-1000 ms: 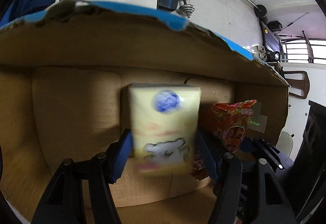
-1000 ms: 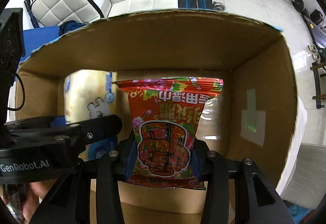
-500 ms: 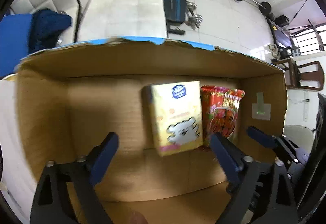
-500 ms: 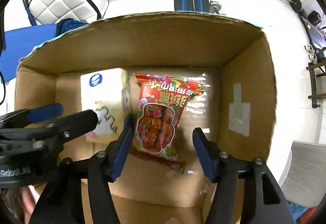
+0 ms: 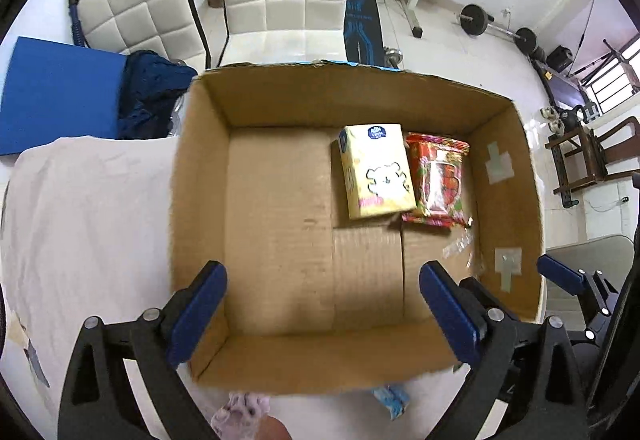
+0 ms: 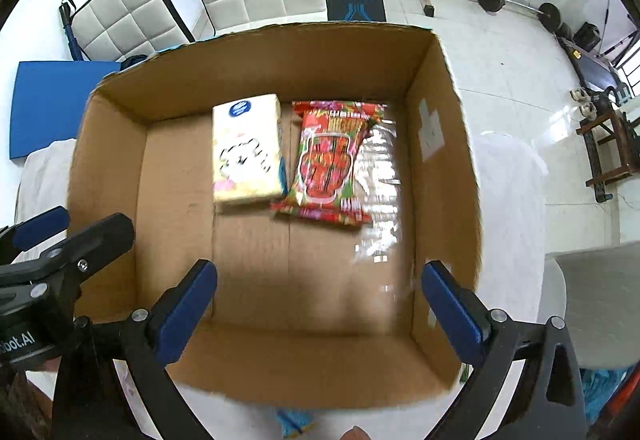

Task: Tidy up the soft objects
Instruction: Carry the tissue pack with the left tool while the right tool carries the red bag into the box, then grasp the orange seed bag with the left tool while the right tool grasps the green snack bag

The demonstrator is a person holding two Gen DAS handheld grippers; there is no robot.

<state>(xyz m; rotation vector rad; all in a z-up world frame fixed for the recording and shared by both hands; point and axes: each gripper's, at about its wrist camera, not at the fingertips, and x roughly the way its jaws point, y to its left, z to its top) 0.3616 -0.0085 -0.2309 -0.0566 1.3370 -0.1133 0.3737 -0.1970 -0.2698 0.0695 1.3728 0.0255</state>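
1. Under the left wrist cam: left gripper is hanging wide, empty. Yellow tissue pack and red snack bag are lying in cardboard box at 1 o'clock, long axes 12–6.
2. Right wrist cam: right gripper is gaping wide, empty; both packs are sitting at 12 o'clock, so it looks nearer.

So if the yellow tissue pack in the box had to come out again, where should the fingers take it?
Probably from straight above, across the short width of the yellow tissue pack. It lies flat on the floor of the cardboard box, and its left long side is free. The red snack bag crowds the right side, so one finger must slip between them.
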